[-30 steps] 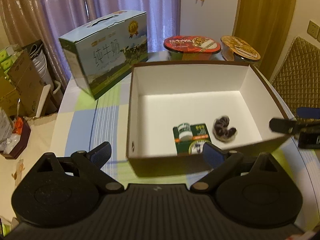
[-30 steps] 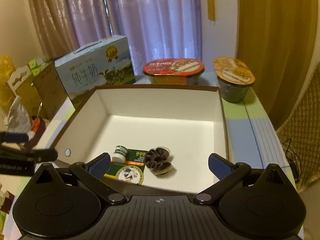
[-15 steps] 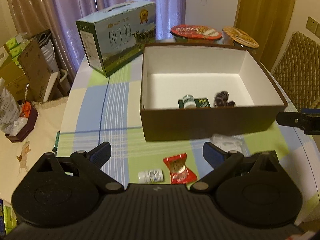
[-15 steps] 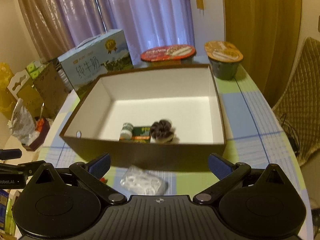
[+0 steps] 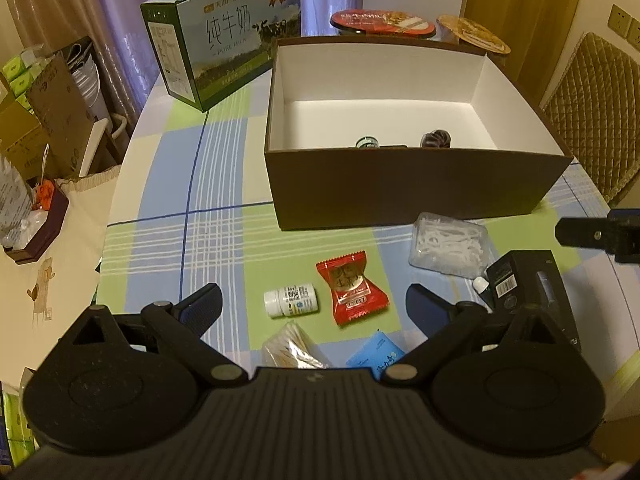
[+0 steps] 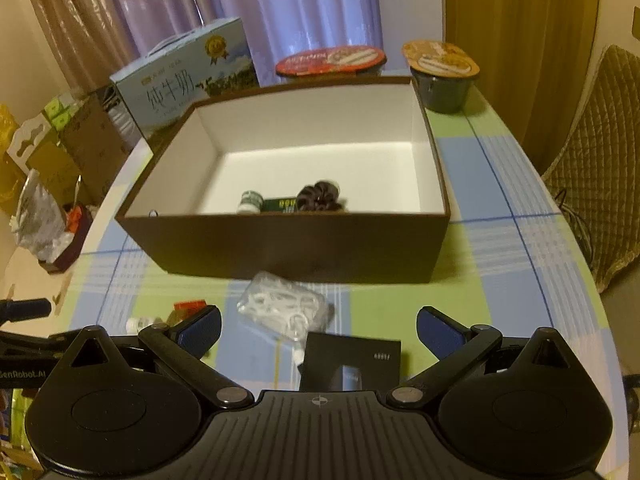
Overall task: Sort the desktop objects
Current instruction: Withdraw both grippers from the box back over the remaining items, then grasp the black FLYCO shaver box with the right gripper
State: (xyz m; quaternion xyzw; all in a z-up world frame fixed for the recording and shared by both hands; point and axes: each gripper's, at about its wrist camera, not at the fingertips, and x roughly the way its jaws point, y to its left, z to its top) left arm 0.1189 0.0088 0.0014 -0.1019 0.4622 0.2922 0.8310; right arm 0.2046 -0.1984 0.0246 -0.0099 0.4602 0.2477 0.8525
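A brown box [image 5: 416, 188] [image 6: 288, 248] with a white inside stands on the checked tablecloth. Inside lie a small bottle [image 6: 250, 201], a green packet [image 6: 280, 205] and a dark scrunchie [image 6: 320, 196]. In front of the box lie a white pill bottle [image 5: 291, 300], a red candy wrapper [image 5: 351, 287], a clear bag of white picks [image 5: 450, 249] [image 6: 282, 308], a black box [image 5: 528, 288] [image 6: 350, 364], a blue sachet [image 5: 376, 354] and a pack of cotton swabs [image 5: 292, 350]. My left gripper [image 5: 314, 308] is open above the pill bottle and candy. My right gripper [image 6: 318, 326] is open over the black box.
A milk carton [image 5: 224, 40] [image 6: 188, 84] stands at the back left. Two instant noodle bowls [image 6: 332, 60] [image 6: 440, 72] sit behind the brown box. A quilted chair [image 5: 596, 112] is on the right. Cardboard boxes and bags [image 5: 44, 120] crowd the floor at left.
Both grippers have drawn back from above the brown box toward the near table edge. The loose items in front of the box have come into view. Both stay open and empty.
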